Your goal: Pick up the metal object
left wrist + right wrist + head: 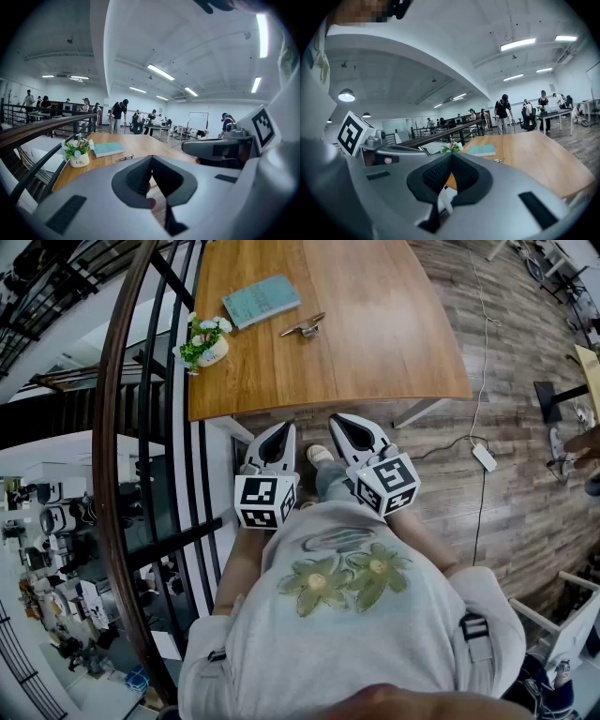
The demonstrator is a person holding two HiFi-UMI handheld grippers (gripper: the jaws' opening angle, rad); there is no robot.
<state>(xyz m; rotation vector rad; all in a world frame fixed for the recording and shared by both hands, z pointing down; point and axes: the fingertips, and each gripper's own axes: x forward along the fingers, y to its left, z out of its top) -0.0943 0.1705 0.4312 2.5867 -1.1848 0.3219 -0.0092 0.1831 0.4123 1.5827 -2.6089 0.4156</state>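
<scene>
While left gripper (279,430) and right gripper (345,421) hang empty, jaws closed, the metal object (302,329) at upper centre looks stiff, slick: grip its thin bar.

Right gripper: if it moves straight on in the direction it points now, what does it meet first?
Probably the near edge of the wooden table, directly ahead of the right gripper; nothing stands between them. Whether it would strike the edge or pass above it is unclear.

Left tongs (151,157) together; metal object (125,158) on table (161,148)
</scene>
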